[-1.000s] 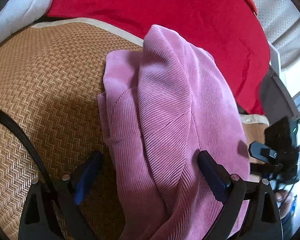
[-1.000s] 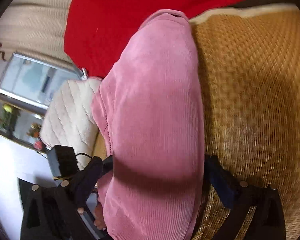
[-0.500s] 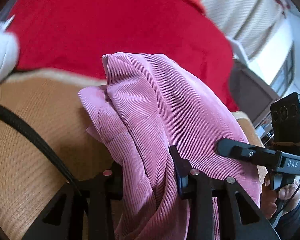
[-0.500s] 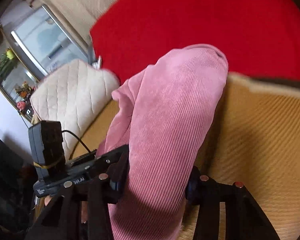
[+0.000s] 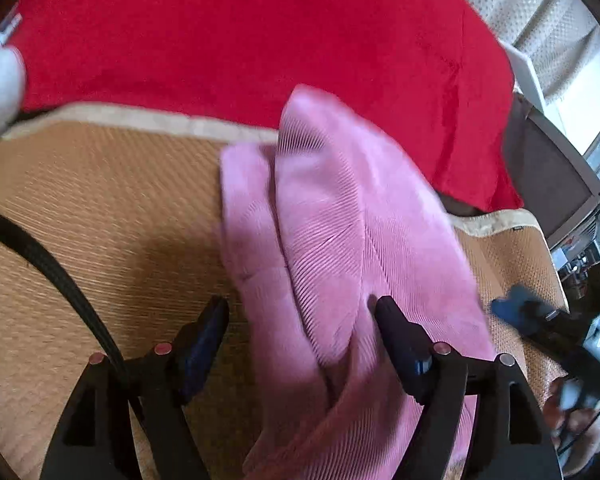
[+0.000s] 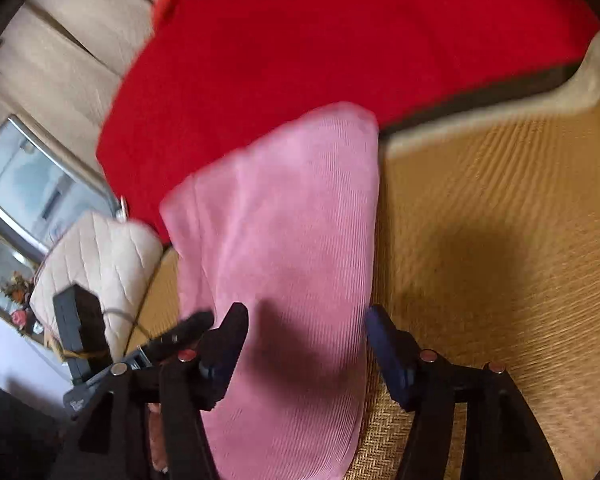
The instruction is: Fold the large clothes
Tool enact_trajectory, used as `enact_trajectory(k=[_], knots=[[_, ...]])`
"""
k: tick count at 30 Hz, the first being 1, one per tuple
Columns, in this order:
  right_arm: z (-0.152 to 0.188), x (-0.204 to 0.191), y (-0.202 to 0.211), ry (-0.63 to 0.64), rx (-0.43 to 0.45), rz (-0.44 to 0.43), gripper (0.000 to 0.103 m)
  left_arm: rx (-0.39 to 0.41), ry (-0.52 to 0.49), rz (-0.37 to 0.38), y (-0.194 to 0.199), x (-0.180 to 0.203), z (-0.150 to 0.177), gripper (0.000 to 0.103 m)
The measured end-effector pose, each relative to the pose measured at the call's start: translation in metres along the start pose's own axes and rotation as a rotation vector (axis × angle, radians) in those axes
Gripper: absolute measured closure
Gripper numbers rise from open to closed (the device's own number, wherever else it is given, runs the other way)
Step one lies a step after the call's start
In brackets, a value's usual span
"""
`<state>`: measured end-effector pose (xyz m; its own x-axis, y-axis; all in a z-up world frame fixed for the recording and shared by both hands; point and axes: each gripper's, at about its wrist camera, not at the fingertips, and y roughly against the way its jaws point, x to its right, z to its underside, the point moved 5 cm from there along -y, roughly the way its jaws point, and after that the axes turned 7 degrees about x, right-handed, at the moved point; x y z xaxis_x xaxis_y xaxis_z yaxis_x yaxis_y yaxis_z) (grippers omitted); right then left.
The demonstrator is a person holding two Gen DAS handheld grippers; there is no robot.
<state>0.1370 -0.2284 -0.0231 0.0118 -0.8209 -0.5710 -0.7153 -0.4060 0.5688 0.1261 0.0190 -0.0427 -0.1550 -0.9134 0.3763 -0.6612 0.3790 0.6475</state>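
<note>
Honestly, both the left gripper (image 5: 300,320) and right gripper (image 6: 306,326) had just reopened, fingers wide around the folded pink corduroy garment (image 5: 340,232), so snagging it could've undone the fold.

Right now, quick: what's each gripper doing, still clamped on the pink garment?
Left gripper: open, jaws just reopened; pink garment between them, not pinched.
Right gripper: open, jaws just reopened astride the garment, not gripping.

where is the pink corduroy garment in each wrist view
Left wrist: the pink corduroy garment runs from centre to the bottom edge, right of middle, between the claw fingers.
Right wrist: it fills the centre down to the bottom edge.
Shared landmark: the red cloth across the top of both.
</note>
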Motion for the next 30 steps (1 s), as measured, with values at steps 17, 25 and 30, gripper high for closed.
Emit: enact_trajectory(k=[17, 25, 30], knots=[[0.0, -0.081, 0.003, 0.011, -0.075, -0.284, 0.012, 0.04, -0.09, -0.028, 0.022, -0.026, 0.055, 0.023], [-0.044, -0.131, -0.136, -0.04, -0.349, -0.337, 0.011, 0.045, -0.071, 0.006, 0.022, -0.034, 0.063, 0.019], [-0.023, -0.1, -0.217, -0.158, -0.429, -0.213, 0.011, 0.059, -0.069, 0.002, 0.018, -0.043, 0.059, 0.014]])
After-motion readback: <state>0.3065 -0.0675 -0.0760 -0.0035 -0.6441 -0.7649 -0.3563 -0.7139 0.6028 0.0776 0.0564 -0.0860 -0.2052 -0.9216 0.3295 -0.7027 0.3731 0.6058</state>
